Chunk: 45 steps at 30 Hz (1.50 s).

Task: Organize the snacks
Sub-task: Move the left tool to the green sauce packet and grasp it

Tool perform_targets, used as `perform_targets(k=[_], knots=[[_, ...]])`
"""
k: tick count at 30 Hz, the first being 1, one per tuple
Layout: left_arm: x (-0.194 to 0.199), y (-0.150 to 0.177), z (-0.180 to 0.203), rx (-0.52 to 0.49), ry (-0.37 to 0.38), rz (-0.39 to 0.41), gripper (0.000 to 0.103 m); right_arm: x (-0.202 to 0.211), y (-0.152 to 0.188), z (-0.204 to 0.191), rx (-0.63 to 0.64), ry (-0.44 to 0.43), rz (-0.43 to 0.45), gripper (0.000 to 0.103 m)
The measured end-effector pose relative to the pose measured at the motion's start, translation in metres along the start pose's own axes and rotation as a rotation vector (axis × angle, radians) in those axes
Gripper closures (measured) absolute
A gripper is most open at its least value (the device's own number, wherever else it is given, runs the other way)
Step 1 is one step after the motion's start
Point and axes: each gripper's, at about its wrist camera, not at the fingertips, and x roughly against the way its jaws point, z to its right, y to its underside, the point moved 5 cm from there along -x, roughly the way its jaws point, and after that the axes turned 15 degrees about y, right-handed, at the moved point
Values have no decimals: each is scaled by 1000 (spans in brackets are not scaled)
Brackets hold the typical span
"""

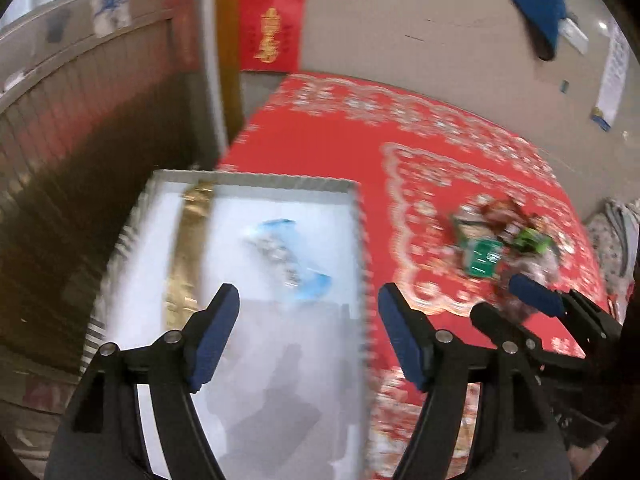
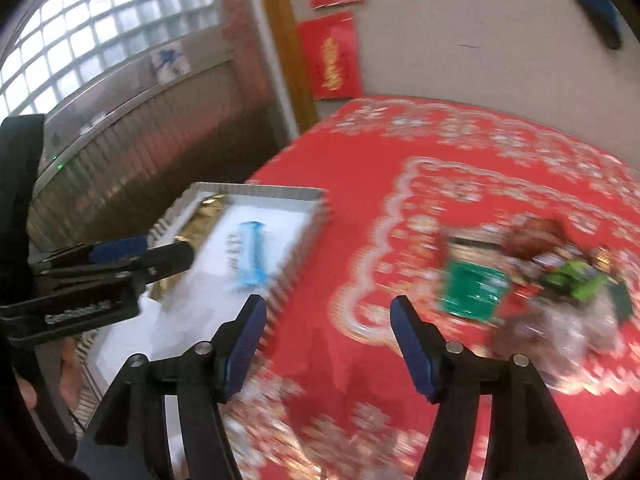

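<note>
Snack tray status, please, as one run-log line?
tray: blue packet, gold packet inside | snack pile on cloth | left gripper open | right gripper open

Each black plastic two-finger tool, left (image 1: pixel 308 330) and right (image 2: pixel 328 344), has blue ribbed pads (image 1: pixel 214 336), silver pivot screws (image 1: pixel 173 336), and white lettering, blurred.

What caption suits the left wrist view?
Open left hand-held gripper above white tray holding blue packet.

Patterned red cloth (image 2: pixel 352 208) underlies a white corrugated-walled tray (image 2: pixel 304 248) and glossy plastic snack wrappers (image 2: pixel 476 288).
</note>
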Motion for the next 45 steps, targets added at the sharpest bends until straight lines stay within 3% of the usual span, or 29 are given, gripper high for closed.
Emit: perform_targets(k=[5, 10, 12, 15, 18, 23, 28, 32, 35, 41, 45], knots=[[-16, 8, 44, -37, 45, -42, 31, 15, 16, 55, -66, 63, 17, 33], [-21, 14, 70, -55, 63, -55, 31, 7, 3, 97, -109, 91, 12, 33], [-24, 18, 73, -57, 64, -68, 31, -5, -10, 105, -69, 162, 23, 33], [-28, 22, 70, -62, 56, -94, 31, -29, -24, 115, 26, 352, 19, 33], [-31, 22, 62, -46, 48, -100, 31, -48, -26, 124, 65, 425, -15, 33], [-36, 14, 51, -1, 54, -92, 31, -66, -28, 131, 73, 432, -46, 33], [-37, 11, 47, -9, 36, -94, 31, -86, -24, 105, 174, 430, -101, 33], [-42, 7, 47, 0, 33, -101, 31, -72, -20, 76, 197, 254, -110, 33], [-46, 2, 54, -12, 36, -96, 31, -45, -23, 86, 128, 279, -36, 31], [-60, -8, 78, -96, 45, -125, 31, -6, -1, 110, 24, 210, -13, 31], [-79, -14, 100, -215, 97, -185, 31, 15, 11, 133, -59, 197, 3, 26]])
